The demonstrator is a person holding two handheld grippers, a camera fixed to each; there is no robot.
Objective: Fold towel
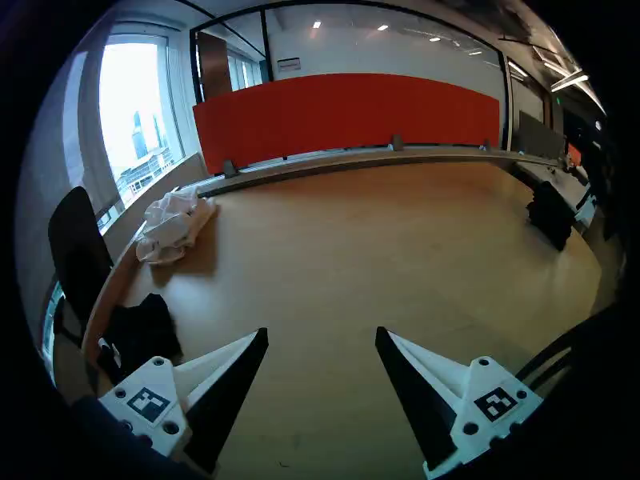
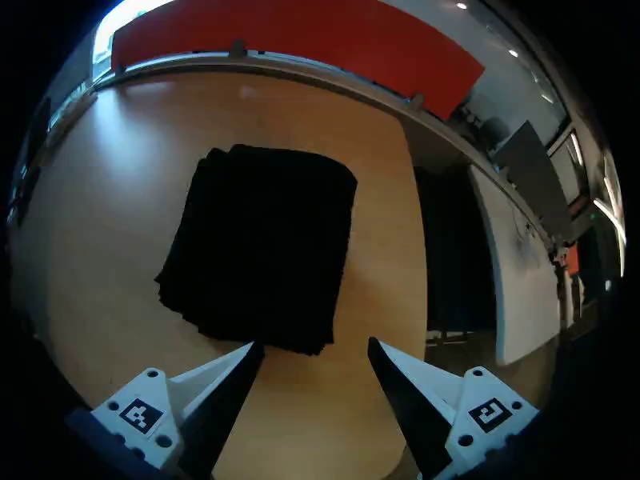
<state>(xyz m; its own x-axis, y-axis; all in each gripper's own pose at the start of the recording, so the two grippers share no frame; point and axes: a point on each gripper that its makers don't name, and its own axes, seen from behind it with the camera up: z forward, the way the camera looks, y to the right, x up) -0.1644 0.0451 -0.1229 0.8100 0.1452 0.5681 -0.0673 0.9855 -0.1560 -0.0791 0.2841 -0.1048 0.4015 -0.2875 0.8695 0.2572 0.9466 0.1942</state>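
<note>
On the bench (image 2: 96,200), black towel (image 2: 264,248) lies flat near an edge; right tool (image 2: 314,344), left tool (image 1: 321,330) both released, empty; white cloth (image 1: 170,224) by another edge.

Black-faced white fingers (image 1: 232,384); square marker tags (image 1: 150,402)

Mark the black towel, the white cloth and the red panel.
black towel (image 2: 260,252): right gripper view, middle of its top layer.
white cloth (image 1: 170,224): left gripper view, centre of the heap.
red panel (image 1: 352,116): left gripper view, middle of its face.
</note>
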